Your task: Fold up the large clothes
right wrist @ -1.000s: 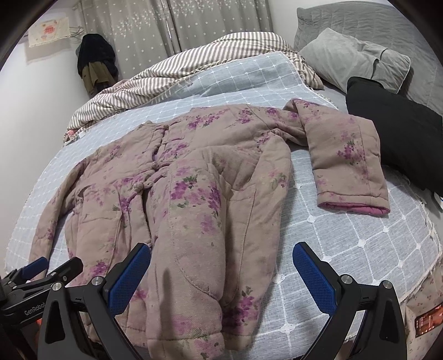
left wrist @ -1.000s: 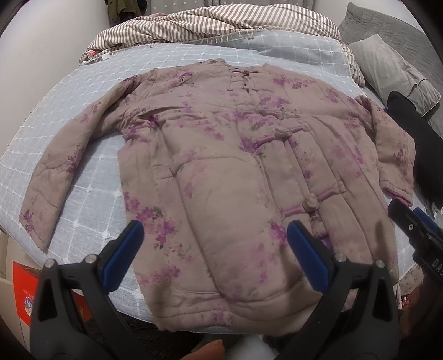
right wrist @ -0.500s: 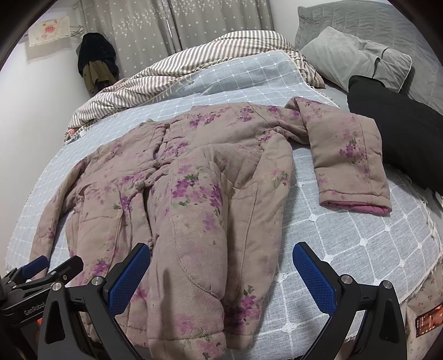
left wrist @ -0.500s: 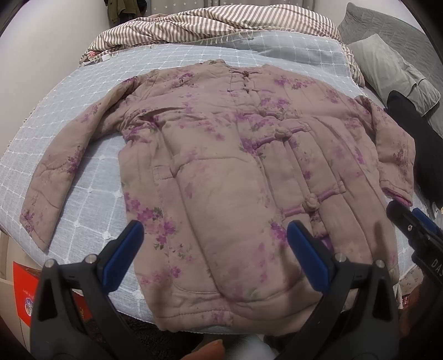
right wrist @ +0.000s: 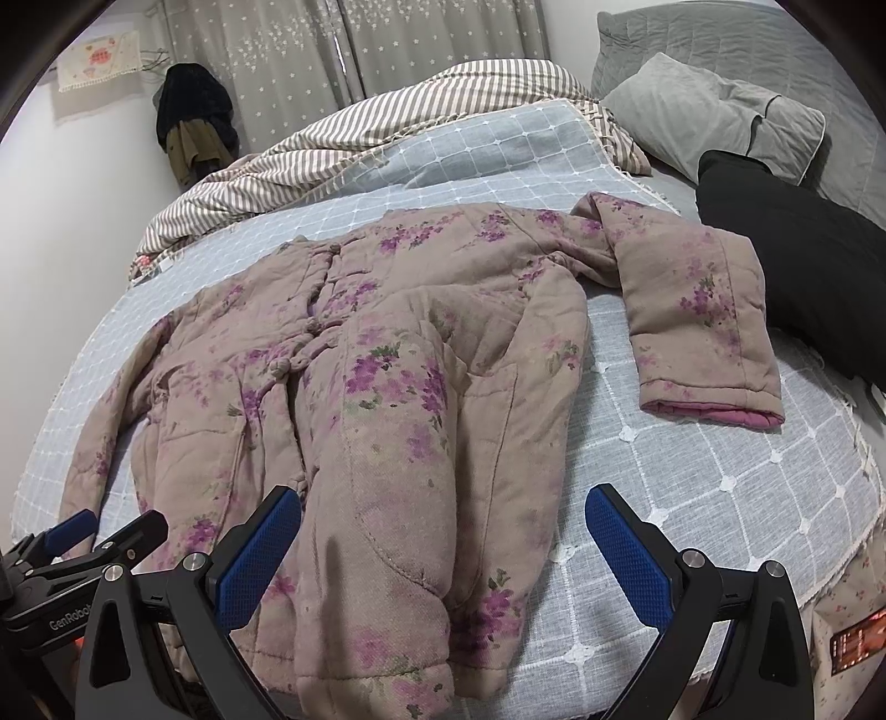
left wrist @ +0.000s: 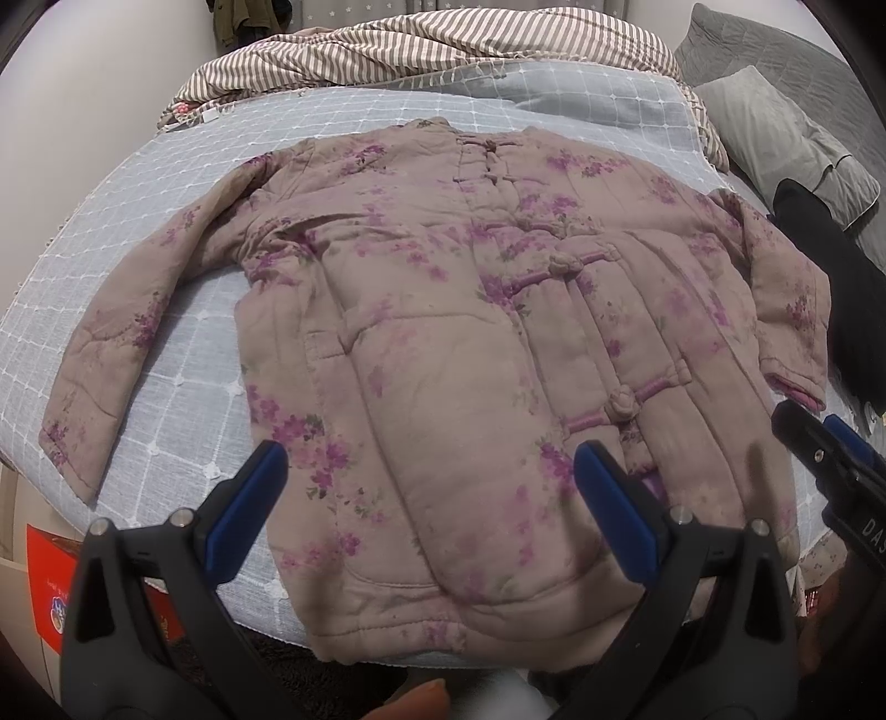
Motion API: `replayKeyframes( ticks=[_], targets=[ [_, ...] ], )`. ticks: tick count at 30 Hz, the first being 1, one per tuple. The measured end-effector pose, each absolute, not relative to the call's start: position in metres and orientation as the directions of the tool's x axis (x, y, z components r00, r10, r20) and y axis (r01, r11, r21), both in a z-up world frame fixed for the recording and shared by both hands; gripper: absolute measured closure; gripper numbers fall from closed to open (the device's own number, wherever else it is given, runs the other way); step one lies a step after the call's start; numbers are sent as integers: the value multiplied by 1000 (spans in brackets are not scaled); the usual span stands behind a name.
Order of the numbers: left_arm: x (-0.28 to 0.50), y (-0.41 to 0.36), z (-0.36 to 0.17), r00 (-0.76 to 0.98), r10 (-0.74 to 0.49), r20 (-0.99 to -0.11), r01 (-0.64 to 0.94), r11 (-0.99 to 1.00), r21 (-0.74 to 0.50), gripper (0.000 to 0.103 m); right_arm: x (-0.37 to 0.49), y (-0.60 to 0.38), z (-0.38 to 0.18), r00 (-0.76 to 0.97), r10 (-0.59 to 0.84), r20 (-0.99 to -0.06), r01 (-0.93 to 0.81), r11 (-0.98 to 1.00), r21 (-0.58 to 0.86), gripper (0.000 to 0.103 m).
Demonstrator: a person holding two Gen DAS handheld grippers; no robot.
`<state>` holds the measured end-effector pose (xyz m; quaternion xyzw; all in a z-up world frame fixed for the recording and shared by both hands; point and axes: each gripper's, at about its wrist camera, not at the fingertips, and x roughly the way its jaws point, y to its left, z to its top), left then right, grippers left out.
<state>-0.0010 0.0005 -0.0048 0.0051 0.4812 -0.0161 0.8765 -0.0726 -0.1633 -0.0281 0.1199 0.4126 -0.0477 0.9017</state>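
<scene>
A padded pink-beige jacket (left wrist: 443, 332) with purple flowers and knot buttons lies spread face up on the bed, sleeves out to both sides, hem toward me. It also shows in the right wrist view (right wrist: 387, 387). My left gripper (left wrist: 432, 498) is open and empty, hovering above the hem's left part. My right gripper (right wrist: 443, 548) is open and empty above the hem's right part. The jacket's right sleeve (right wrist: 703, 315) lies bent, its pink-lined cuff toward me. Each gripper shows at the edge of the other's view: the right one (left wrist: 825, 448), the left one (right wrist: 83, 537).
The bed has a blue-grey checked cover (right wrist: 692, 471). A striped duvet (left wrist: 415, 50) is bunched at the far end. A grey pillow (right wrist: 709, 111) and a black garment (right wrist: 803, 249) lie at the right. A red box (left wrist: 50, 587) sits below the bed's left edge.
Both views have shifted very slightly; the grippers stay open above the hem and the jacket has not moved.
</scene>
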Motion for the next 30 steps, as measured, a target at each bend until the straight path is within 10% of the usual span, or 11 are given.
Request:
replayKeyframes(
  ticks=[30],
  targets=[
    [-1, 10, -5, 537, -22, -843, 19, 1000, -14, 0, -74, -161, -29, 644, 9, -765, 171, 973, 155, 0]
  ],
)
